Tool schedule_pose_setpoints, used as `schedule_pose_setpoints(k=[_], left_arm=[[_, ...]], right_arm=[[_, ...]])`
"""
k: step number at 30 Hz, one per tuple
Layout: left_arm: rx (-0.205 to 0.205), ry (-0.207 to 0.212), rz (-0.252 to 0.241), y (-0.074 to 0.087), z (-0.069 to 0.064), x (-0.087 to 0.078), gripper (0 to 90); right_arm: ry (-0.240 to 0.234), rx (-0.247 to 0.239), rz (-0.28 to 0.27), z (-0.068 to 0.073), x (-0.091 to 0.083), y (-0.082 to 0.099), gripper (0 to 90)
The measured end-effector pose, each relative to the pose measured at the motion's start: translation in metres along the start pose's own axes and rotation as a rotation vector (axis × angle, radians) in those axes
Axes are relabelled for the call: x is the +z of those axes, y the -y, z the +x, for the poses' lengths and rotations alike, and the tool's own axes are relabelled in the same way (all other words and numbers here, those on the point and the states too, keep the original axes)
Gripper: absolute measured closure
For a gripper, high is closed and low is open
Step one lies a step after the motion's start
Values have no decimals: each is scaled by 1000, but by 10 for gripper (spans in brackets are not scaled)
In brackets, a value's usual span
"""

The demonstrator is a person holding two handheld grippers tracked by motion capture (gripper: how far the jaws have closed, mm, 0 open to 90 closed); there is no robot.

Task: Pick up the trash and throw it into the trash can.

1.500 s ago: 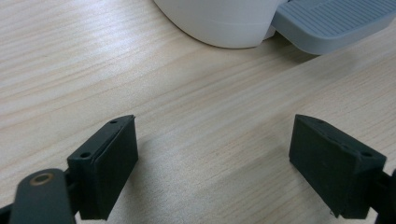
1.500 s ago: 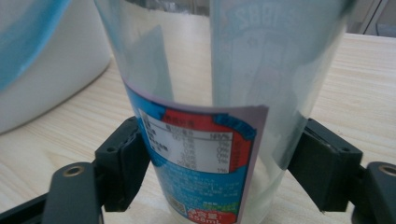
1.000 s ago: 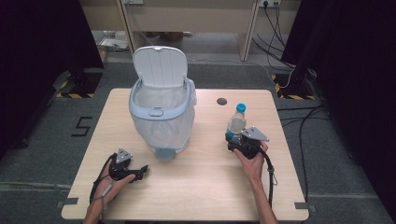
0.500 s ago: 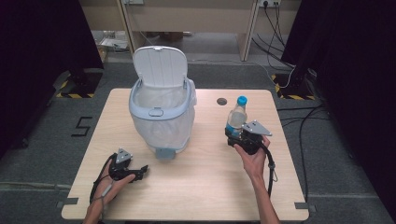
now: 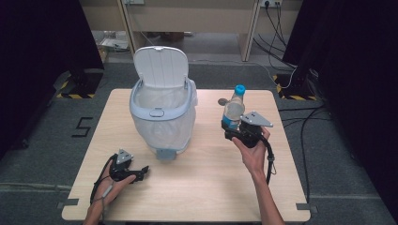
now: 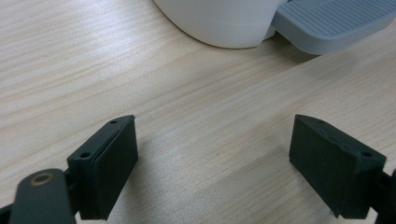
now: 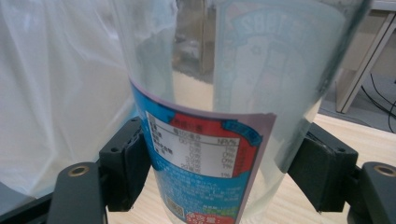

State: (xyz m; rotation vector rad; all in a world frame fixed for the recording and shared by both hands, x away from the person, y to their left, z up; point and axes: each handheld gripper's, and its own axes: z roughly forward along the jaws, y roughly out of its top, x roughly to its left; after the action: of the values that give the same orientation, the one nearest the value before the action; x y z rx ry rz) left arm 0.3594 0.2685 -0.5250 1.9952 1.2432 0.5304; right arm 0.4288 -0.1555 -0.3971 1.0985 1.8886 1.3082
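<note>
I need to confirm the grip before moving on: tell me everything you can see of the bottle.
The bottle is clear plastic with a blue cap and a blue, red and white label around its lower part. It looks empty. It stands roughly upright, leaning slightly, lifted off the table to the right of the open white bin. The right gripper is shut on its lower body, one jaw pressing each side at the label. Nothing else touches it.

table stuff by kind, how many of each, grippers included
pedal bin, lid up, bag inside: 1
clear bottle with blue cap, clamped in the right gripper: 1
grippers, counting the left gripper, open on the table: 2
small dark round thing behind the bottle, too small to identify: 1
total: 5
</note>
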Motion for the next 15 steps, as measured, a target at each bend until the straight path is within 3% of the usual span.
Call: schedule_pose_setpoints(k=[5, 15], left_arm=[[0, 0, 0, 0, 0, 0, 145], [6, -1, 3, 0, 0, 0, 145]], right_arm=[[-21, -34, -13, 8, -4, -24, 276], [-86, -35, -35, 21, -15, -63, 276]])
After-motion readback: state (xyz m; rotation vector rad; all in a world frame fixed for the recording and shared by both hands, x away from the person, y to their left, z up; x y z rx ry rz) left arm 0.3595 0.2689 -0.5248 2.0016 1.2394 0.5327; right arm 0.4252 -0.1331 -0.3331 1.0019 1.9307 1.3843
